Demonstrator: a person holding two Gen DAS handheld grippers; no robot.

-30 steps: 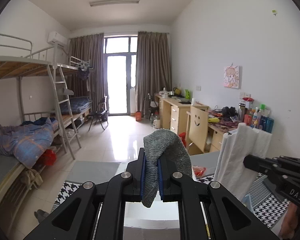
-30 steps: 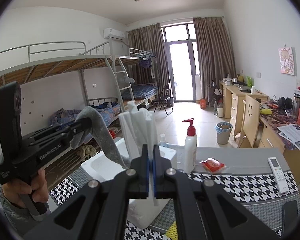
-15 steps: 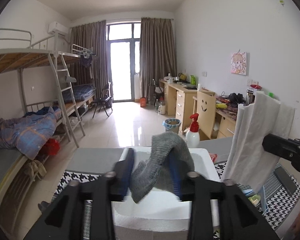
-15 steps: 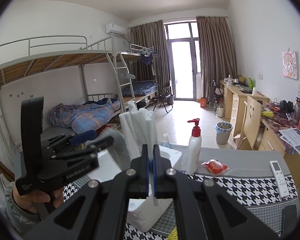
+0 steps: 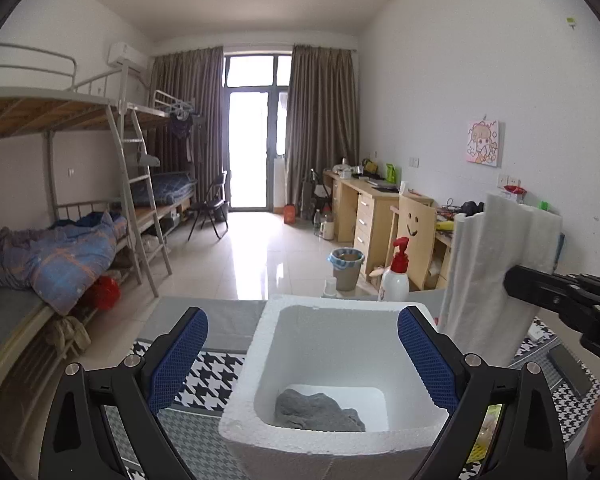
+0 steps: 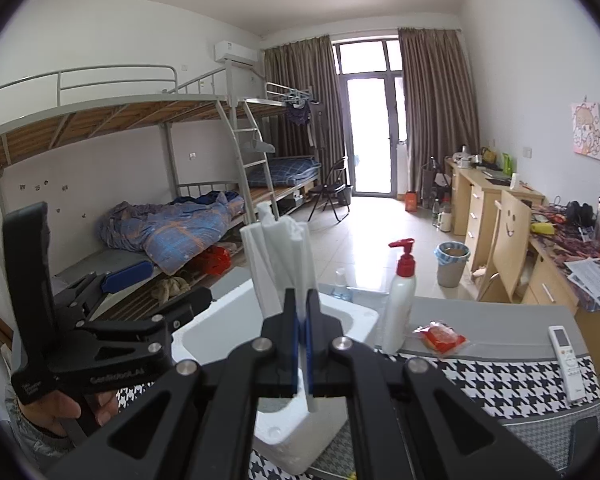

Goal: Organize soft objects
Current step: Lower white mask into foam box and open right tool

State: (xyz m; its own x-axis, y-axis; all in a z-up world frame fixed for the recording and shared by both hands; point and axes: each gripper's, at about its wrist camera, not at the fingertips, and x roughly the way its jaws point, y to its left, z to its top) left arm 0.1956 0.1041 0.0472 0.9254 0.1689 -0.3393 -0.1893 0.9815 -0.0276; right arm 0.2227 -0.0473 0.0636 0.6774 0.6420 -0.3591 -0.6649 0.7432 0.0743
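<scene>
A grey sock (image 5: 318, 410) lies crumpled on the bottom of the white foam box (image 5: 340, 302). My left gripper (image 5: 300, 320) hangs over the box's near side; its jaws are opening wide and nothing is between the blue pads. From the right wrist view the left gripper (image 6: 164, 288) sits left of the box (image 6: 220, 320), held by a hand. My right gripper (image 6: 301, 300) is shut on a folded white cloth (image 6: 280, 256) that stands upright above the jaws. In the left wrist view that white cloth (image 5: 496, 272) hangs just right of the box.
A white pump bottle with a red top (image 6: 400, 300) stands behind the box. A red packet (image 6: 440, 334) and a white remote (image 6: 564, 356) lie on the houndstooth table cover (image 6: 500, 380). Bunk beds line the left wall, desks and a bin the right.
The left jaws went from shut on the grey sock to wide apart, and the sock dropped into the foam box. The right gripper kept its grip on the white cloth.
</scene>
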